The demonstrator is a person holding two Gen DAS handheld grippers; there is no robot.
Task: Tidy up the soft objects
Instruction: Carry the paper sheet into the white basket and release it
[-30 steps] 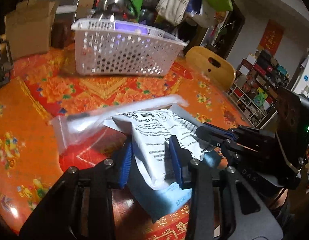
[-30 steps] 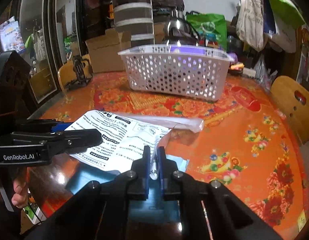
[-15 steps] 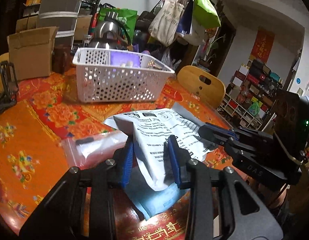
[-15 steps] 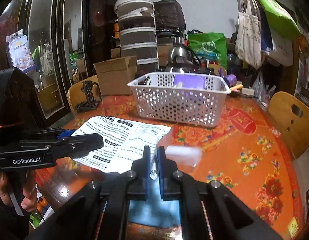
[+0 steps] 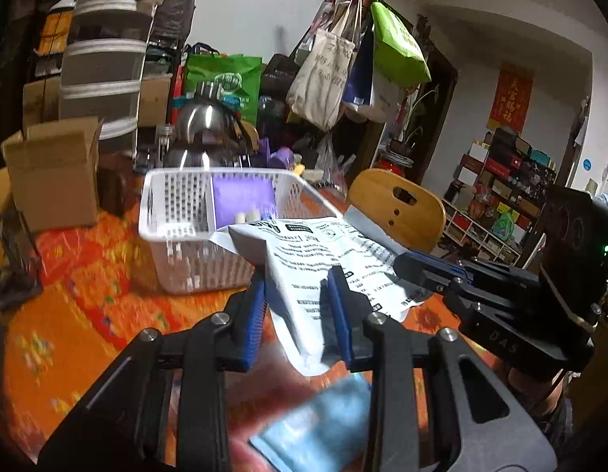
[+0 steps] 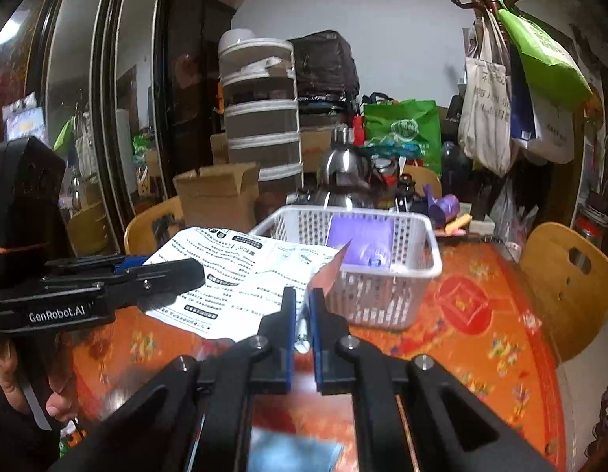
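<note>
A white soft package with black print [image 5: 323, 259] hangs in the air between both grippers, above the table and just in front of the white perforated basket [image 5: 174, 236]. My left gripper [image 5: 298, 295] is shut on its lower end. My right gripper [image 6: 300, 306] is shut on its other edge; the package also shows in the right wrist view [image 6: 241, 275]. The basket [image 6: 382, 295] holds a purple packet [image 6: 361, 236]. A blue soft packet [image 5: 323, 424] lies blurred on the table below the grippers.
The round table has an orange floral cloth [image 6: 481, 334]. A cardboard box [image 5: 52, 173], a steel kettle [image 5: 205, 126] and stacked containers stand behind the basket. Wooden chairs [image 6: 567, 275] ring the table. Bags hang from a coat stand [image 5: 359, 59].
Both grippers have lifted the printed package off the table and carried it toward the basket. The clear zip bag has dropped out of view.
</note>
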